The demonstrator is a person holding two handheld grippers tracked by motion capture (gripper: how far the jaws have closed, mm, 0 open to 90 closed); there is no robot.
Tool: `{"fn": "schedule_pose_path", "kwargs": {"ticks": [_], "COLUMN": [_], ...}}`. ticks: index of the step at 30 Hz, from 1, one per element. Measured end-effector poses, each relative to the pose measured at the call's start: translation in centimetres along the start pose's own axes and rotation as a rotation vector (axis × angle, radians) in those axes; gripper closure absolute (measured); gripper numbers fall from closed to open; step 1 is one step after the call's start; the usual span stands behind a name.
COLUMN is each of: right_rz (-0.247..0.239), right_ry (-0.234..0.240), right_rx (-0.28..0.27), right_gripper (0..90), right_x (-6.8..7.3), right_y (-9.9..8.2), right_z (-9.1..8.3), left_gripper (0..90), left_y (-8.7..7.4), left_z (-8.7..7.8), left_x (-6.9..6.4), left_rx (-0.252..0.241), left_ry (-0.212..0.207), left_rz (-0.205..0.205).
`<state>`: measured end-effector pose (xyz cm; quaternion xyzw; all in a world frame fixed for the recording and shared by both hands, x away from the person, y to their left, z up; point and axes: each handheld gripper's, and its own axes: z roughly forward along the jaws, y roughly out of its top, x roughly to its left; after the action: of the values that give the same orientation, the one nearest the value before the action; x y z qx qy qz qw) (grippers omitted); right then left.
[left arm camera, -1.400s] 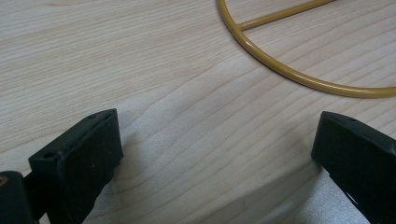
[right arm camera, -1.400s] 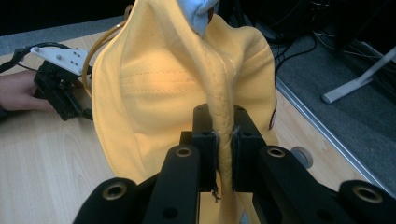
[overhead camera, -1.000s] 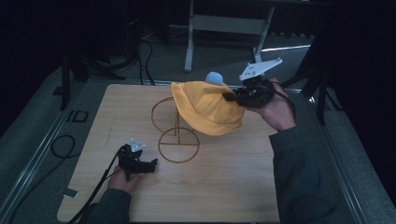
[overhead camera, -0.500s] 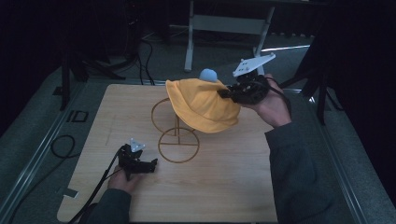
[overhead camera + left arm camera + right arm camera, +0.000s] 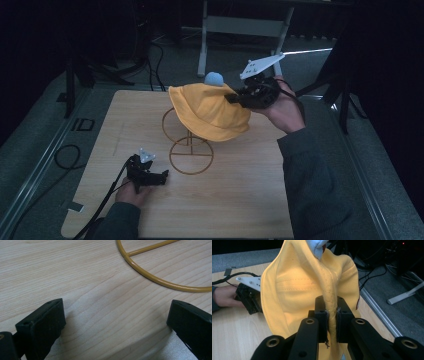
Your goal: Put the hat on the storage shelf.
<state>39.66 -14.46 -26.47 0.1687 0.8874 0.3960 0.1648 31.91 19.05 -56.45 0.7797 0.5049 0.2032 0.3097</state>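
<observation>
- Upper centre of the high view: right tool [image 5: 232, 98] pinches the brim of the yellow hat [image 5: 210, 112], which hangs over the wire stand [image 5: 189, 150].
- Lower left: left tool [image 5: 162, 175] rests on the table [image 5: 240, 200], jaws spread, nothing between them.
- Judged: hat gripped and half draped; seating it squarely on the stand and letting go are left.

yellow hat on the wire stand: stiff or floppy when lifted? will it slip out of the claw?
Probably floppy: the yellow hat sags in soft folds over the wire stand, and its brim bunches where the right claw pinches it. Likely light, since one edge grip carries it. Slip looks unlikely: the fabric is matte and stitched, and a thick seam sits between the pads.
</observation>
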Motion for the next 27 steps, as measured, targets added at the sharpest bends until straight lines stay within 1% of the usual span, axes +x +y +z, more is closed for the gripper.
{"fn": "schedule_pose_path", "kwargs": {"ticks": [3,4,9,17,20,23,27], "right_rz": [-0.007,-0.015,-0.028,-0.056,-0.077,-0.086,-0.091], "right_ry": [0.004,0.011,0.016,0.036,0.045,0.051,0.060], "right_rx": [0.005,0.010,0.021,0.038,0.061,0.082,0.090], "right_gripper": [82.7,82.6,82.5,82.4,82.3,82.1,81.6], "right_x": [0.1,0.3,0.6,1.4,1.6,1.8,2.1], "right_y": [0.4,0.7,1.5,3.4,3.8,4.2,4.7], "right_z": [0.2,0.5,1.0,2.2,2.8,3.4,4.3], "left_gripper": [1.9,1.9,1.9,1.9,1.9,1.9,1.9], "left_y": [0.0,0.0,0.0,0.0,0.0,0.0,0.0], "left_z": [0.0,-0.1,0.0,0.0,0.0,0.0,0.0], "left_x": [0.0,0.1,0.0,0.0,0.0,0.0,0.0], "left_rx": [0.002,0.008,0.001,0.000,0.001,-0.001,-0.001], "left_ry": [-0.001,-0.002,0.000,0.000,-0.001,0.001,0.001], "left_rz": [0.002,0.009,0.002,0.001,0.000,0.000,0.000]}}
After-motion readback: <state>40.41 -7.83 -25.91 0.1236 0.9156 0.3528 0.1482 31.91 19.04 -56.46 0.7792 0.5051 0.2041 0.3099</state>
